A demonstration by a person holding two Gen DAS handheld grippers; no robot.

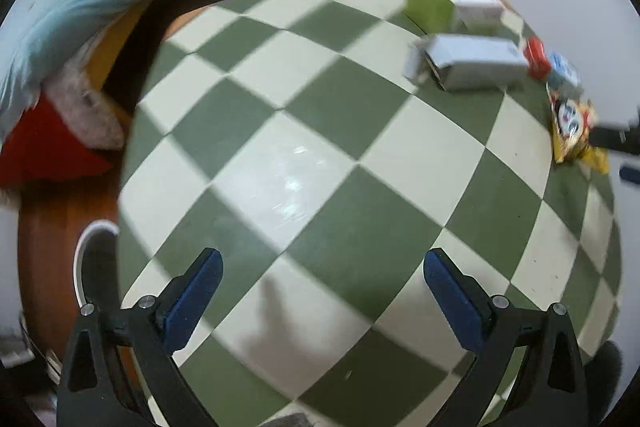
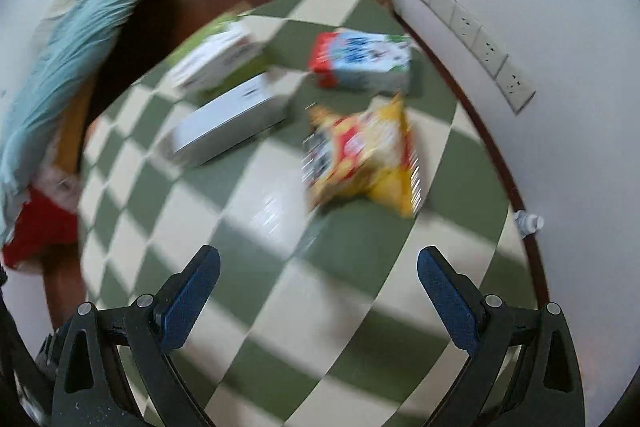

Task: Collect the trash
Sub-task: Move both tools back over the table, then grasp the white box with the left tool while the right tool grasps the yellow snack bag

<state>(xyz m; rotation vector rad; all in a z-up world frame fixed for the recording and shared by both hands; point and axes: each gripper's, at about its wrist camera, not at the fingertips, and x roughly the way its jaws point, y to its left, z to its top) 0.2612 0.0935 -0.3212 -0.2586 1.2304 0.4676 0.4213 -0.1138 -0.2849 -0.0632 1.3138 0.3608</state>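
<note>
Both grippers hang over a green-and-cream checkered mat (image 1: pixel 320 155), left gripper (image 1: pixel 322 269) and right gripper (image 2: pixel 318 267) with fingers spread wide, holding nothing. Ahead lies the trash (blurred): a yellow snack bag (image 2: pixel 364 155), a grey carton (image 2: pixel 232 125), a red-and-blue pack (image 2: pixel 360 59).

trash: yellow snack bag (image 2: pixel 360 155) | boxes (image 2: pixel 232 125) (blurred) | lying on checkered mat (image 2: pixel 260 227)

No text can be read — the print on the white box (image 2: pixel 230 125), on the carton (image 2: pixel 362 61) behind it and on the yellow snack bag (image 2: pixel 362 157) beside it is only blur.
</note>
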